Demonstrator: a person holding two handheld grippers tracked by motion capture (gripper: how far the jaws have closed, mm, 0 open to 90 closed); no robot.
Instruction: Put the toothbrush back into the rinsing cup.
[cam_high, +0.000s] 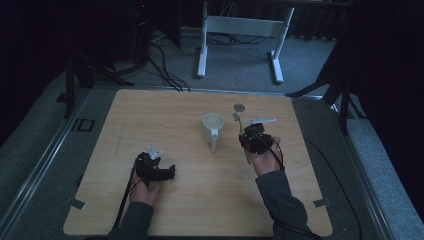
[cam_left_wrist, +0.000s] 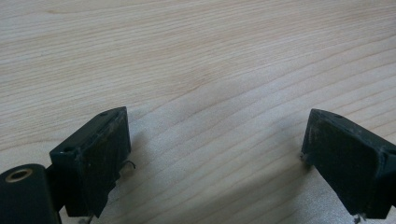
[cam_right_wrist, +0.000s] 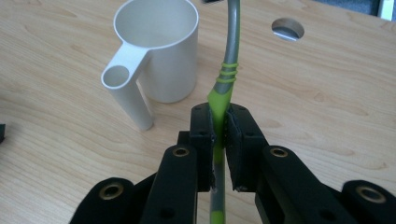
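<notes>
A toothbrush (cam_right_wrist: 229, 60) with a grey neck and a lime green handle is clamped between the jaws of my right gripper (cam_right_wrist: 219, 112). In the high view the toothbrush (cam_high: 238, 121) points away from the person, its head just right of a white cup (cam_high: 213, 125), and its green tail sticks out behind the right gripper (cam_high: 245, 131). The cup (cam_right_wrist: 159, 51) stands upright with a tube-shaped holder on its near side. My left gripper (cam_high: 171, 171) rests low on the wooden table (cam_high: 165, 115) at the front left, and its jaws (cam_left_wrist: 212, 154) stand wide apart over bare wood.
A round metal-rimmed hole (cam_high: 239, 107) sits in the tabletop just beyond the toothbrush head. A white desk frame (cam_high: 240, 30) and cables lie on the grey floor past the table's far edge. Dark stands flank both far corners.
</notes>
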